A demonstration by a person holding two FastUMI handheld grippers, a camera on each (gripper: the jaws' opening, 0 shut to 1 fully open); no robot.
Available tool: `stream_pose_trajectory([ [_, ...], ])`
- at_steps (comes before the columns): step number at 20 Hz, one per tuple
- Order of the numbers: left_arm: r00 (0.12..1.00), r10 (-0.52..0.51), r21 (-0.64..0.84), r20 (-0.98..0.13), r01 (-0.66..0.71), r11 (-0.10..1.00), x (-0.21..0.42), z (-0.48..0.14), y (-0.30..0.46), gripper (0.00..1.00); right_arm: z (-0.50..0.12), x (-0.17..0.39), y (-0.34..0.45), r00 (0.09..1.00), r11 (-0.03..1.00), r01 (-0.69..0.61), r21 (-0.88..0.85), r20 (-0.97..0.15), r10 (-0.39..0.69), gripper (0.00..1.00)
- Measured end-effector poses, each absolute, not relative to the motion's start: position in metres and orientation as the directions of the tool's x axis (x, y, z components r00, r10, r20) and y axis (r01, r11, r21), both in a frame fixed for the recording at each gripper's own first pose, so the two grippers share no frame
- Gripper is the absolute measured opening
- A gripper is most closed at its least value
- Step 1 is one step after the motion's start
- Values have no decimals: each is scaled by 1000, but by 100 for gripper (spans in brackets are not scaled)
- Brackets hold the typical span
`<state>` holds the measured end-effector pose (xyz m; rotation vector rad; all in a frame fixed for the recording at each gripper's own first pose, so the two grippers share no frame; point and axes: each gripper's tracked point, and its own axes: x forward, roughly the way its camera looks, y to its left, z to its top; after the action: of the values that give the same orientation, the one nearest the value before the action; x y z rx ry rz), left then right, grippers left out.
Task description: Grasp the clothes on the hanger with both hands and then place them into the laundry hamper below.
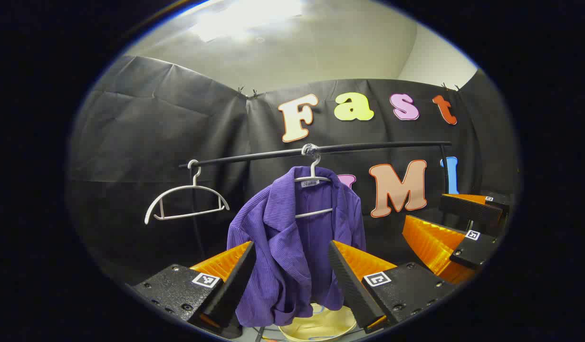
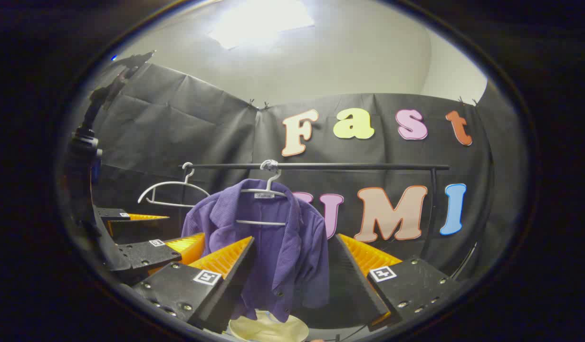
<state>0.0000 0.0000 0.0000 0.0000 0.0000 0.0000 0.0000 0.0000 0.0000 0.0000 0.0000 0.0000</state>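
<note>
A purple ribbed shirt (image 1: 292, 247) (image 2: 268, 247) hangs on a white hanger (image 1: 312, 183) (image 2: 268, 192) from a black rail (image 1: 321, 149) (image 2: 321, 166). Below it stands a pale yellow hamper (image 1: 321, 325) (image 2: 268, 330). My left gripper (image 1: 292, 251) is open, its orange-and-black fingers spread on either side of the shirt with room to spare, some way in front of it. My right gripper (image 2: 294, 244) is open too, aimed at the shirt's right half. The right gripper (image 1: 463, 228) also appears at the right of the left gripper view, and the left gripper (image 2: 145, 237) at the left of the right gripper view.
An empty white hanger (image 1: 187, 199) (image 2: 171, 187) hangs at the rail's left end. The rail's upright post (image 2: 432, 209) stands at the right. Black cloth walls the booth behind and to the sides.
</note>
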Motion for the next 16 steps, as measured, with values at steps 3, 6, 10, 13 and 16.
stream_pose_trajectory([
  [3,1000,-1,8,-6,1,1000,0,-2,-2,93,-2,-2,-1,1000,1000,-1,-7,-2,1,100],
  [6,1000,-4,11,-11,4,1000,0,-2,-5,93,-3,-2,-2,1000,1000,-2,-15,-5,2,98],
  [10,1000,-6,9,-23,7,1000,1,-6,-7,93,-3,-3,-4,1000,1000,0,-21,-8,-1,98],
  [13,1000,-9,6,-30,9,1000,2,-9,-8,93,-2,-5,-6,1000,1000,9,-19,-7,-9,98],
  [16,999,-5,11,-37,5,1000,8,-14,-6,93,-3,-8,-13,999,999,28,-15,-17,-28,98],
])
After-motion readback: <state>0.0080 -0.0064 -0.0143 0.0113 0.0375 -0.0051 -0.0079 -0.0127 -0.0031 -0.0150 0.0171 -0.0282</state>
